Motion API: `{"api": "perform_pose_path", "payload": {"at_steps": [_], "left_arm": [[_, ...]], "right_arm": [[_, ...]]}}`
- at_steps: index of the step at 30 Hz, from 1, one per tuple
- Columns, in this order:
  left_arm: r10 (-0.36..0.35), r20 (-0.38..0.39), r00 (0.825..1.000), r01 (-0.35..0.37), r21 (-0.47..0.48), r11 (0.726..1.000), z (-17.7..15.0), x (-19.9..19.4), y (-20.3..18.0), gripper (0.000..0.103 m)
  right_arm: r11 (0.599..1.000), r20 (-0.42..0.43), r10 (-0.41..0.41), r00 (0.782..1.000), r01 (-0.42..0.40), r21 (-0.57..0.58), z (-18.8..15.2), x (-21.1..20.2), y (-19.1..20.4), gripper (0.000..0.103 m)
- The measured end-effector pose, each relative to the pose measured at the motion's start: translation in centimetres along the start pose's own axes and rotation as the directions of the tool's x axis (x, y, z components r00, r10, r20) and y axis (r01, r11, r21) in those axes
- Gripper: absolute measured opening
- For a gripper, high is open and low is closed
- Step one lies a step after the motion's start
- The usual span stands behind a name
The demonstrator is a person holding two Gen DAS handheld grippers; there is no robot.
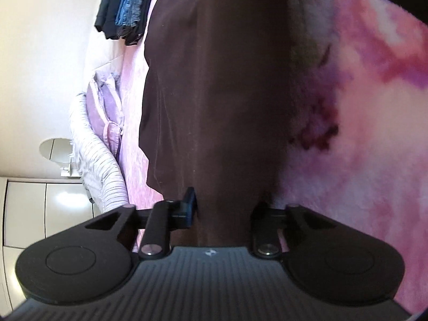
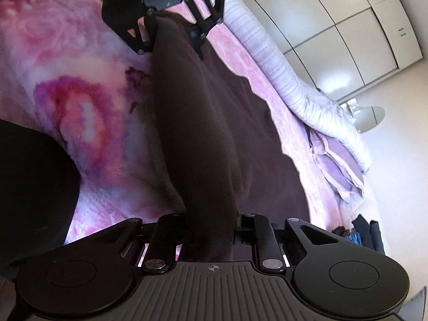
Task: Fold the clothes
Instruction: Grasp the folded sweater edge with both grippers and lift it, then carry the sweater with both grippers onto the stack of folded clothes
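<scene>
A dark brown garment [image 1: 214, 93] is stretched between my two grippers above a pink patterned bedspread [image 1: 374, 133]. My left gripper [image 1: 224, 208] is shut on one end of the garment. My right gripper [image 2: 211, 230] is shut on the other end of the garment [image 2: 203, 123]. The left gripper also shows at the top of the right wrist view [image 2: 174, 26], clamped on the far end. The fingertips of both are hidden by cloth.
A folded stack of dark and blue clothes [image 1: 125, 8] lies on the bed's far side. A lilac garment [image 1: 107, 112] and a striped pillow [image 1: 99, 165] lie along the bed edge. White wardrobe doors [image 2: 334, 26] stand beyond. A dark shape [image 2: 32, 187] is at left.
</scene>
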State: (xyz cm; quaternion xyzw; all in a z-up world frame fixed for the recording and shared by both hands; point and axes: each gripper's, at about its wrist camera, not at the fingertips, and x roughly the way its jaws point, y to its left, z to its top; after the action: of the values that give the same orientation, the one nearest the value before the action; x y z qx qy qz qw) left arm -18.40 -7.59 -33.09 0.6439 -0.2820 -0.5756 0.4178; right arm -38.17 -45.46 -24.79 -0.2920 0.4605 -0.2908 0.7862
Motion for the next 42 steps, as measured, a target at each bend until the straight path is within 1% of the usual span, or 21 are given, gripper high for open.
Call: {"api": "perform_pose_path", "payload": {"at_steps": [1, 5, 8, 13, 18, 21, 23, 26, 27, 30, 32, 34, 36, 38, 42], "left_arm": [[-0.004, 0.002, 1.0, 0.004, -0.011, 1.0, 0.1, -0.4, 0.4, 0.016], [-0.047, 0.008, 0.999, 0.047, -0.105, 0.993, 1.2, -2.3, 1.3, 0.015], [-0.08, -0.002, 0.997, 0.08, -0.121, 0.99, 2.2, -3.2, 0.9, 0.015], [-0.106, -0.016, 0.994, 0.103, -0.142, 0.984, 3.5, -4.7, 1.2, 0.015], [-0.113, -0.032, 0.993, 0.108, -0.128, 0.986, 4.0, -5.5, 0.8, 0.015], [-0.111, -0.028, 0.993, 0.108, -0.093, 0.99, 3.9, -5.8, 0.1, 0.015], [-0.127, -0.02, 0.992, 0.125, -0.077, 0.989, 3.8, -6.1, 0.1, 0.015], [-0.158, 0.002, 0.987, 0.158, -0.092, 0.983, 3.3, -6.4, 2.0, 0.015], [-0.173, 0.014, 0.985, 0.174, -0.112, 0.978, 3.0, -6.5, 3.0, 0.015], [-0.239, 0.056, 0.969, 0.246, -0.224, 0.943, 1.8, -5.9, 6.7, 0.014], [-0.274, 0.066, 0.959, 0.282, -0.252, 0.926, 1.4, -5.3, 8.3, 0.014], [-0.305, 0.061, 0.95, 0.31, -0.253, 0.916, 1.2, -5.1, 9.3, 0.013], [-0.355, 0.057, 0.933, 0.356, -0.276, 0.893, 1.1, -5.3, 10.6, 0.013], [-0.405, 0.059, 0.912, 0.403, -0.304, 0.863, 0.8, -5.9, 12.2, 0.012], [-0.448, 0.06, 0.892, 0.438, -0.359, 0.824, 0.6, -6.8, 16.9, 0.012]], "right_arm": [[1.0, 0.002, -0.006, 1.0, 0.006, -0.003, 0.0, -0.4, -0.5, 0.017], [1.0, -0.007, -0.023, 1.0, 0.024, 0.011, -0.9, -1.9, -2.0, 0.017], [1.0, -0.014, -0.019, 1.0, 0.019, 0.006, -1.7, -2.6, -2.0, 0.017], [1.0, -0.01, -0.011, 1.0, 0.011, 0.003, -2.6, -3.9, -2.2, 0.017], [1.0, -0.002, -0.011, 1.0, 0.011, -0.002, -3.2, -4.1, -2.3, 0.017], [1.0, 0.019, -0.009, 1.0, 0.009, 0.003, -3.6, -4.2, -2.9, 0.017], [1.0, 0.041, 0.008, 0.999, -0.009, 0.011, -4.0, -4.2, -3.6, 0.017], [0.998, 0.089, 0.05, 0.995, -0.052, 0.025, -4.5, -4.1, -5.3, 0.017], [0.997, 0.111, 0.067, 0.991, -0.071, 0.032, -4.7, -4.0, -6.3, 0.017], [0.988, 0.182, 0.129, 0.975, -0.143, 0.066, -5.2, -3.7, -9.5, 0.017], [0.977, 0.217, 0.174, 0.961, -0.195, 0.081, -5.3, -3.5, -11.6, 0.017], [0.969, 0.22, 0.21, 0.953, -0.232, 0.08, -4.6, -3.4, -13.2, 0.016], [0.959, 0.206, 0.248, 0.947, -0.27, 0.085, -3.8, -3.3, -14.8, 0.016], [0.942, 0.162, 0.299, 0.941, -0.318, 0.107, -2.7, -3.1, -16.8, 0.016], [0.918, 0.071, 0.37, 0.926, -0.376, 0.123, 0.0, -3.7, -21.4, 0.015]]}}
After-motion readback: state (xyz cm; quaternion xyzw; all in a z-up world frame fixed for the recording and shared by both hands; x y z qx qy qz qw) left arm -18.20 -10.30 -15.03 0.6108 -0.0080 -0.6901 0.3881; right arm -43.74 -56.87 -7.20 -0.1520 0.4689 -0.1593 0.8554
